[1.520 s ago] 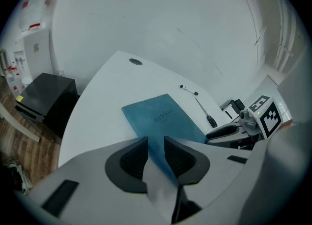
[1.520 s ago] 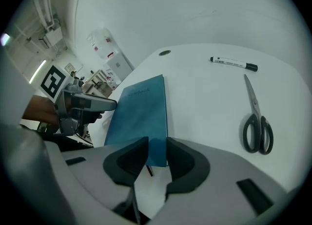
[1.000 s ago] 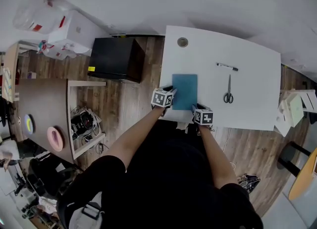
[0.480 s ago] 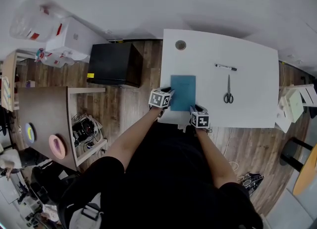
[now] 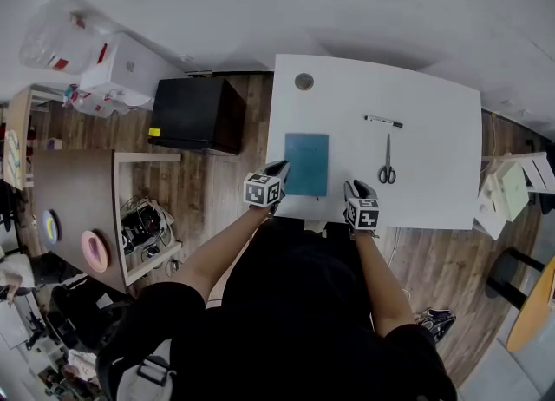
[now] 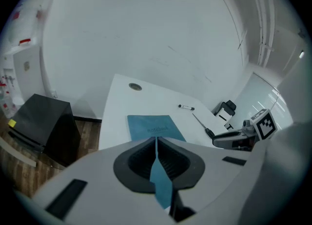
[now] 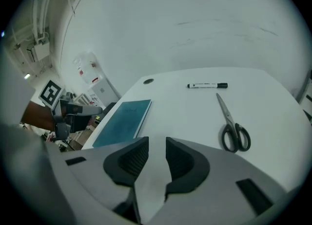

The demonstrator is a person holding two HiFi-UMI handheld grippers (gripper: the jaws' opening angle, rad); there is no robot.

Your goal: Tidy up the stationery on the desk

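Note:
A teal notebook point(image 5: 306, 163) lies flat at the near left of the white desk point(image 5: 434, 191). Beyond it to the right lie a black-capped marker point(image 5: 383, 121) and scissors point(image 5: 387, 165). My left gripper point(image 5: 279, 171) hovers at the notebook's near left edge. Its jaws have just been closing and now stand shut, gripping nothing; only the notebook point(image 6: 156, 127) shows through the slit of the left gripper point(image 6: 156, 143). My right gripper point(image 5: 356, 189) is open at the desk's front edge, right of the notebook. Bare desk shows between the jaws of the right gripper point(image 7: 157, 146), with the scissors point(image 7: 235, 134) and marker point(image 7: 208, 85) ahead.
A round cable grommet point(image 5: 303, 82) sits at the desk's far left. A black box point(image 5: 198, 115) stands on the floor left of the desk, next to a wooden side desk point(image 5: 78, 208). White furniture point(image 5: 507, 191) stands off the desk's right edge.
The right gripper has moved right, away from the notebook's near right corner. The left gripper has drawn back from the notebook's near left corner. The notebook lies where it was.

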